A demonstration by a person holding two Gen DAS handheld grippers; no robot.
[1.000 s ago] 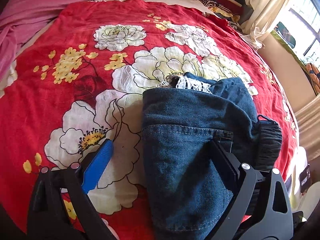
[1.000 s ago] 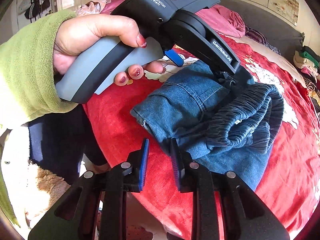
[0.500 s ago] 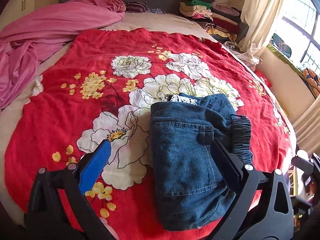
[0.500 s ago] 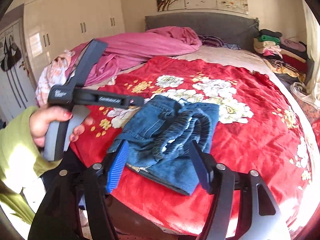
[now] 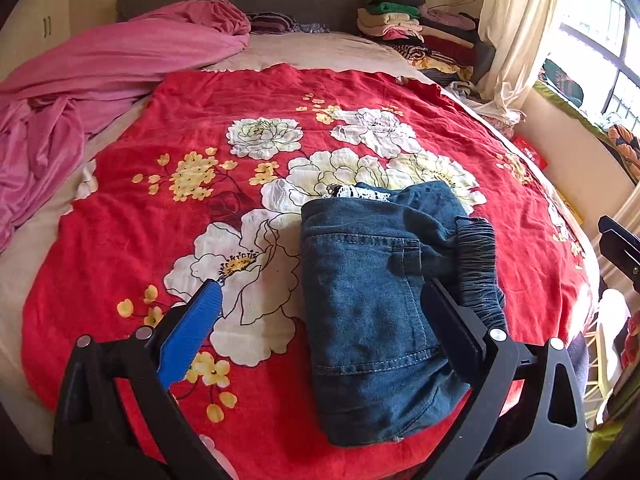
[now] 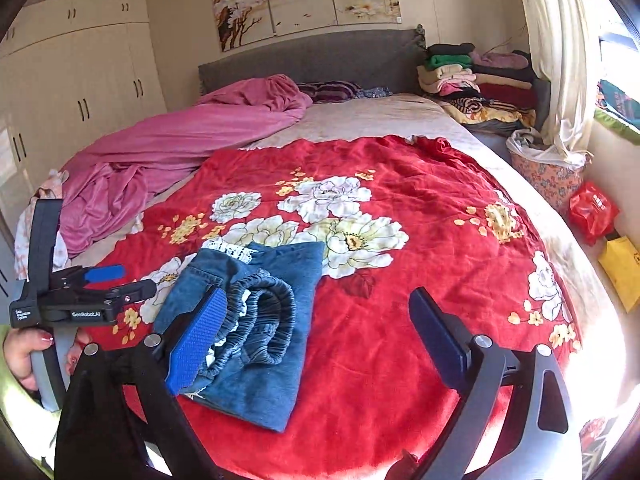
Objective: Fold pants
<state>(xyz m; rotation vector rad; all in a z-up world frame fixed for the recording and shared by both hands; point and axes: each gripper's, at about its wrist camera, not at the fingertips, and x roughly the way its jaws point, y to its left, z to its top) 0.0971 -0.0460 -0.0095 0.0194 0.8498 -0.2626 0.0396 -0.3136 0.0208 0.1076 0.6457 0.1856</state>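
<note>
Pants (image 5: pixel 372 312) of dark blue denim lie folded into a thick, roughly rectangular bundle near the foot edge of the bed, on a red plush blanket (image 5: pixel 168 248) printed with large white peonies and small yellow blossoms; a ribbed, gathered elastic waistband (image 6: pixel 264 320) curls in a loop on top of the bundle, a stitched pocket seam crosses the upper layer, and a strip of white lace (image 5: pixel 362 192) peeks out at the far fold.

The left claw (image 5: pixel 320 308) hangs above the near edge of the bundle with its jaws spread wide, the ridged blue pad to the left over the blanket and the dark pad to the right over the denim; neither pad presses on the cloth. The right claw (image 6: pixel 316 324) also stands wide apart, its jaws having just been opening; nothing is gripped between them, the blue textured pad overlapping the waistband in view and the dark pad over bare blanket.

In the right wrist view a hand (image 6: pixel 28 356) in a green fleecy sleeve grips the grey handle of the left tool.

A rumpled pink sheet (image 6: pixel 180 140) lies along the far left of the bed; a stack of folded clothes (image 6: pixel 472 80) sits by the grey padded headboard (image 6: pixel 320 60).
</note>
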